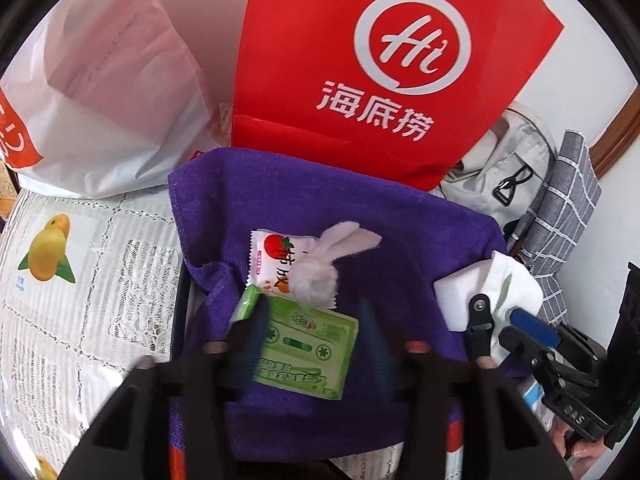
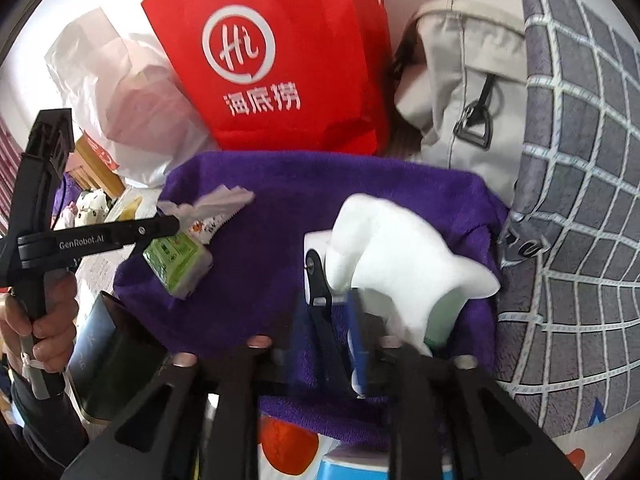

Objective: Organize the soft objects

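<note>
Left gripper (image 1: 312, 332) hangs with jaws half open astride the green pack (image 1: 308, 350) on the purple towel (image 1: 340, 208); right gripper (image 2: 340, 336) jaws part-open, seemingly loose around the white cloth (image 2: 400, 240).

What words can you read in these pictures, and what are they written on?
"Hi" inside a white ring, on the red paper bag.
"海底捞" under that ring, on the same bag.
"GenRobot.AI" on the arm of the left gripper, seen from the right wrist view.
Snack packet with tomato picture: big characters partly hidden, cannot read for sure.
Green tissue pack: print too small and blurred.
White plastic bag: red print cut off, unreadable.
</note>
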`<state>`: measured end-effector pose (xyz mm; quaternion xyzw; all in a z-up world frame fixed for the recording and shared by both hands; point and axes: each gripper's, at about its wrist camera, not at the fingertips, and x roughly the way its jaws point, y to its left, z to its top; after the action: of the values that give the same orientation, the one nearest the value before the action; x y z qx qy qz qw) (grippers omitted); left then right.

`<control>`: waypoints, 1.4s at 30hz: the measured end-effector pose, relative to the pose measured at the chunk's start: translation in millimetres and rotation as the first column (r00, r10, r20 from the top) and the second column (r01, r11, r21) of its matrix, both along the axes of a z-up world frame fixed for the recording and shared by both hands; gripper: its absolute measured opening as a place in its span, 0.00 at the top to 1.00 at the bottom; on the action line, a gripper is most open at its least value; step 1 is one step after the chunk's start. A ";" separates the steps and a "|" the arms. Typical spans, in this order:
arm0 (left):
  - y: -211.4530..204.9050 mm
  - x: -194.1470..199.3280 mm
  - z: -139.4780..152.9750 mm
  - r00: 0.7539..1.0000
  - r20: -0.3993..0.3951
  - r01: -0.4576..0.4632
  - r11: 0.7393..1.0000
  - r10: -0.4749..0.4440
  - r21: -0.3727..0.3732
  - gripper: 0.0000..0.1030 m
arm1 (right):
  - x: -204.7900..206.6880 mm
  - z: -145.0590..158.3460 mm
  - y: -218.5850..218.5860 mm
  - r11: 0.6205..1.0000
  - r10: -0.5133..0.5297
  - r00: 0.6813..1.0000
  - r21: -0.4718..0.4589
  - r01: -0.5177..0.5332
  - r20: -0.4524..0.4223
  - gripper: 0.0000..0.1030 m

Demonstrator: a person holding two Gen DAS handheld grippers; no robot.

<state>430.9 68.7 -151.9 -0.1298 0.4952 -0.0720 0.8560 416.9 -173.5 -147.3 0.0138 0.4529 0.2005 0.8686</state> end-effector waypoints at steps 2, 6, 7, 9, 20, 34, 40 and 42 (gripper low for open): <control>-0.5 -3.4 4.7 1.000 0.011 0.003 1.000 -0.003 0.005 0.41 | -4.1 6.2 -1.0 1.000 -0.004 1.000 0.000 0.004 0.022 0.52; -0.7 -14.1 16.1 0.999 0.035 0.000 1.000 0.000 0.010 0.41 | -14.4 17.1 -0.9 1.000 -0.015 0.999 0.005 0.014 0.046 0.50; -0.5 -17.6 18.3 0.999 0.036 0.000 1.000 0.000 0.012 0.41 | -17.4 18.5 -0.7 1.000 -0.016 0.999 0.010 0.016 0.048 0.50; 0.1 -24.6 23.1 0.999 0.038 -0.001 1.000 0.000 0.022 0.41 | -24.2 20.2 0.4 1.000 -0.019 0.999 0.015 0.018 0.046 0.49; 8.0 -88.9 62.0 0.992 0.123 -0.037 0.999 0.035 0.015 0.41 | -95.5 16.3 23.9 1.000 0.017 1.000 0.020 -0.018 0.009 0.35; 13.2 -176.1 52.1 0.994 0.107 -0.014 1.000 0.011 0.022 0.40 | -160.2 -36.7 87.2 0.992 0.085 0.986 -0.082 -0.097 -0.145 0.27; 24.7 -200.9 36.5 0.995 0.090 -0.031 1.000 0.031 -0.006 0.39 | -171.4 -44.2 103.0 0.986 0.094 0.983 -0.121 -0.114 -0.154 0.17; 29.8 -208.9 32.8 0.996 0.088 -0.034 0.999 0.035 -0.015 0.39 | -172.7 -48.8 111.3 0.977 0.090 0.985 -0.180 -0.116 -0.146 0.17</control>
<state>221.9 98.5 -119.1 -0.1409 0.4542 -0.0663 0.8772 244.3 -62.1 -196.1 -0.0777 0.5287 0.2002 0.8212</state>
